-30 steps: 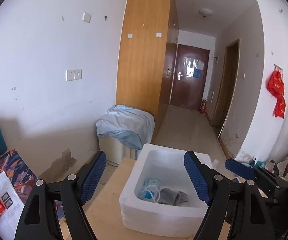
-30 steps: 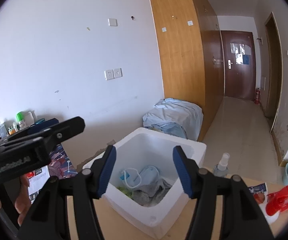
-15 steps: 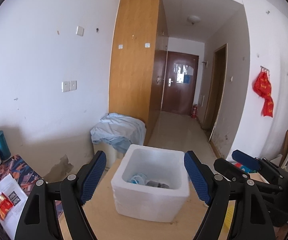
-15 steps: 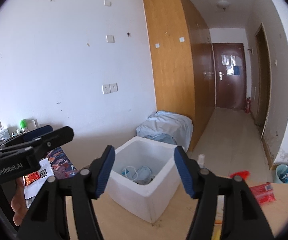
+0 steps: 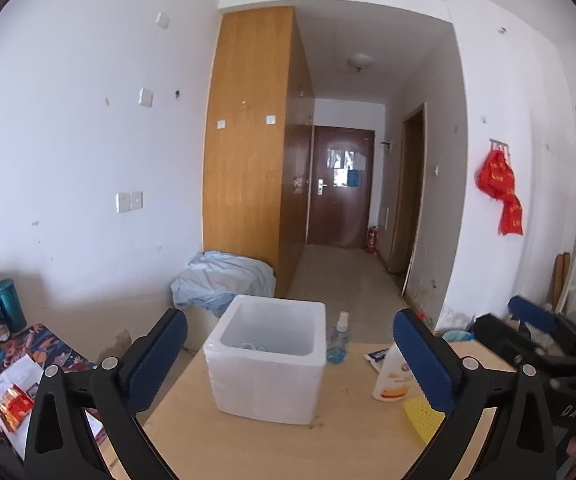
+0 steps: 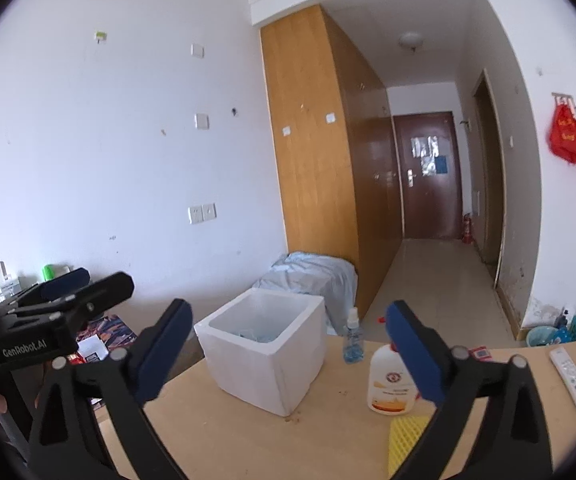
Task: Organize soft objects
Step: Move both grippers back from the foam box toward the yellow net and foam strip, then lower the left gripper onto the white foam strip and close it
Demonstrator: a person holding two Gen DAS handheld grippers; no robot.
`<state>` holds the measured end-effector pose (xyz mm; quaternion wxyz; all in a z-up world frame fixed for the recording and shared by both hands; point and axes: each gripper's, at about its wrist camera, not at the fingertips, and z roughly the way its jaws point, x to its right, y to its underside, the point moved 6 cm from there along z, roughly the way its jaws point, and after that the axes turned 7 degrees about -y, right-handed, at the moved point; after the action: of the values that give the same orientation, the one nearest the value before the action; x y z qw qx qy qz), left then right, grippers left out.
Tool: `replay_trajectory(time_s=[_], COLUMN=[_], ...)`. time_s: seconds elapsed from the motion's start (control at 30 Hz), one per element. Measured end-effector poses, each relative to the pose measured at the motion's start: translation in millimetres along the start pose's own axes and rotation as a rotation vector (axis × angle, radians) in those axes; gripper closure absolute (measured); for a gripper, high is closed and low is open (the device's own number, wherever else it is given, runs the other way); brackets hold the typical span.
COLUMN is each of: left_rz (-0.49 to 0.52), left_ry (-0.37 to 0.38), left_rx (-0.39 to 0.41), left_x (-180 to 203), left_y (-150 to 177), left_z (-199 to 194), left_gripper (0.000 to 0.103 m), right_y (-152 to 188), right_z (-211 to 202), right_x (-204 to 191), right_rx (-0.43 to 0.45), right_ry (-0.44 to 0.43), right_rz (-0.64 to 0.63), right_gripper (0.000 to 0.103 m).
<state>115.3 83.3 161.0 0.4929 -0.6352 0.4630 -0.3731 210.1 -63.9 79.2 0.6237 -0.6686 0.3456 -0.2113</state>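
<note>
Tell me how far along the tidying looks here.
Done: soft bluish items lie inside the white foam box on the wooden table. In hand: nothing; the left gripper and right gripper are opening with nothing between their jaws. Possibly left: a yellow mesh item beside the white lotion bottle.

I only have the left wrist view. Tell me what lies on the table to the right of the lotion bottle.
Observer: A white remote control lies near the table's right edge, apart from the lotion bottle.
Operator: Report the right gripper.
Observer: The right gripper grips nothing. Its jaws are opening, and it points toward the foam box.
Operator: Name anything else near that remote.
Observer: A small red packet lies on the table between the bottle and the remote.
</note>
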Motion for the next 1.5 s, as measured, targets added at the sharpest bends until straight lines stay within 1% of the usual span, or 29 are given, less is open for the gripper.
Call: replay_trajectory(time_s=[0.17, 0.33, 0.53, 0.67, 0.73, 0.9, 0.97, 1.07, 1.17, 1.27, 1.4, 1.5], left_rz=[0.022, 0.009, -0.007, -0.006, -0.012, -0.054, -0.048, -0.041, -0.051, -0.070, -0.053, -0.046], left_ry=[0.026, 0.054, 0.101, 0.136, 0.133, 0.146, 0.143, 0.161, 0.180, 0.203, 0.196, 0.206], left_rx=[0.013, 0.025, 0.008, -0.008, -0.010, -0.031, -0.038, -0.056, -0.068, -0.084, -0.095, -0.088], left_x=[10, 18, 33, 45, 48, 48, 48, 51, 49, 47, 53, 56], left_y=[3, 15, 40, 64, 78, 111, 120, 137, 154, 168, 176, 177], left_z=[-20, -35, -37, -35, -34, -27, -25, -22, -21, -20, -17, -17], left_gripper=[0.000, 0.000, 0.000, 0.000, 0.000, 0.000, 0.000, 0.000, 0.000, 0.000, 0.000, 0.000], right_y=[4, 14, 35, 54, 62, 87, 98, 113, 127, 145, 154, 154], right_z=[-26, -47, -67, -79, -86, -90, -91, -92, -93, -94, -93, -94], right_x=[1, 5, 17, 29, 34, 41, 41, 42, 46, 52, 60, 61], right_rx=[0.011, 0.021, 0.026, 0.033, 0.036, 0.013, 0.006, -0.012, -0.034, -0.063, -0.083, -0.085], right_ry=[0.018, 0.037, 0.094, 0.135, 0.136, 0.130, 0.145, 0.157, 0.189, 0.198, 0.197, 0.193], right_rz=[0.002, 0.013, 0.029, 0.042, 0.057, 0.078, 0.068, 0.078, 0.086, 0.104, 0.150, 0.150], right_gripper=[0.000, 0.000, 0.000, 0.000, 0.000, 0.000, 0.000, 0.000, 0.000, 0.000, 0.000, 0.000])
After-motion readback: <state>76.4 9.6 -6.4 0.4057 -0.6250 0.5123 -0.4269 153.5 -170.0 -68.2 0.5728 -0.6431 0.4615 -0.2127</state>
